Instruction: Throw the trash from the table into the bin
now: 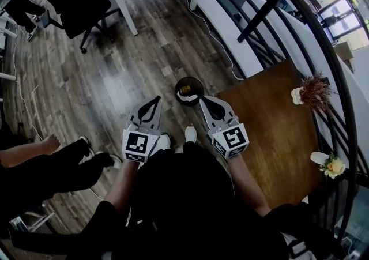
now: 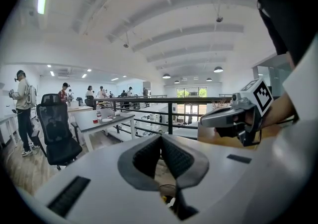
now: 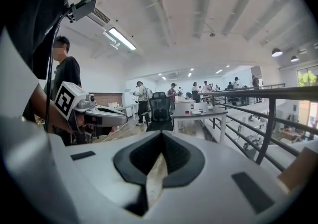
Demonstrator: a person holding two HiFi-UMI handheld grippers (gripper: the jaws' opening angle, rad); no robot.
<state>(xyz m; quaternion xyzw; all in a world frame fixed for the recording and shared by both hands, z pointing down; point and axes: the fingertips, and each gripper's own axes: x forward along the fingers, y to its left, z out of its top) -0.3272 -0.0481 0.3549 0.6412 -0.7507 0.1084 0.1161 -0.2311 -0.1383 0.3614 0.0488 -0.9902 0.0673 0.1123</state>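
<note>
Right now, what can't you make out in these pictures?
- Inside the bin, head view: pale scraps, too small and dark to name.
- The wooden table, head view: near end partly hidden by the person's right arm.
- Left gripper view: the shut left tongs cover all but a sliver of the bin.
</note>
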